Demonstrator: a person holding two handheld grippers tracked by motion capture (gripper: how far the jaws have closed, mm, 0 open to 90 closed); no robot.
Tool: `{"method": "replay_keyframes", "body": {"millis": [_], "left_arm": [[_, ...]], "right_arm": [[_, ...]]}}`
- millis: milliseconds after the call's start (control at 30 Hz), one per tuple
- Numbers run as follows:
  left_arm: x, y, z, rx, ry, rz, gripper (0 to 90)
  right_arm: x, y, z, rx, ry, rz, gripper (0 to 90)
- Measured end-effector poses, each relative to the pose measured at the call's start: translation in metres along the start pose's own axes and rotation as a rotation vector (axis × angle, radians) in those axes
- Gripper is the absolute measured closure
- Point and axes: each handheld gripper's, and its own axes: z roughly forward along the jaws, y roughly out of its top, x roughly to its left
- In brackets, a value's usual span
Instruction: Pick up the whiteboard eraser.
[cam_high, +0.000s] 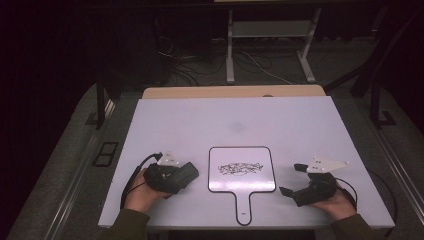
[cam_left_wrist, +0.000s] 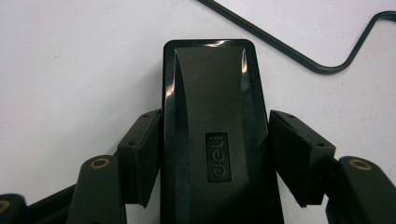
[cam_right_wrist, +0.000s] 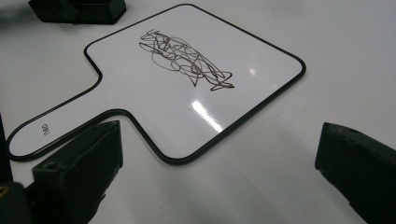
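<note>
White tabletop (cam_high: 300, 130) in the high view carries a black-rimmed paddle-shaped whiteboard (cam_high: 241, 157) (scribbled on) between both grippers. Along the left gripper (cam_left_wrist: 215, 154), its jaws clamp a glossy black plastic eraser (cam_left_wrist: 212, 107). Right gripper (cam_right_wrist: 219, 163) jaws stand apart just beside the whiteboard.

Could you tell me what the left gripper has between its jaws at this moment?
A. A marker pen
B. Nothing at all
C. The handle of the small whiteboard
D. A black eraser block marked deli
D: in the left gripper view, the left gripper has both pads set against the sides of the black eraser with the raised deli mark, while the scribbled whiteboard lies apart beside it.
</note>
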Motion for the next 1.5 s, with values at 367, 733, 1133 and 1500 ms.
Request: {"method": "replay_keyframes", "body": {"millis": [367,733,1133,1500], "left_arm": [[-0.0007,0.0004,-0.0001,0.020,0.010,0.000,37.9],[0.0007,0.0021,0.0004,0.041,0.002,-0.037,38.2],[0.0005,0.0050,0.0006,0.058,0.004,-0.052,38.9],[0.0014,0.0058,-0.0056,0.015,0.001,-0.063,39.0]], "right_arm": [[0.0001,0.0001,-0.0004,-0.002,0.000,0.001,0.0],[0.0001,0.0002,-0.0002,-0.001,0.001,0.002,0.0],[-0.0002,0.0006,0.0004,0.002,-0.001,0.003,0.0],[-0.0015,0.0012,0.0016,0.004,0.001,0.010,0.0]]}}
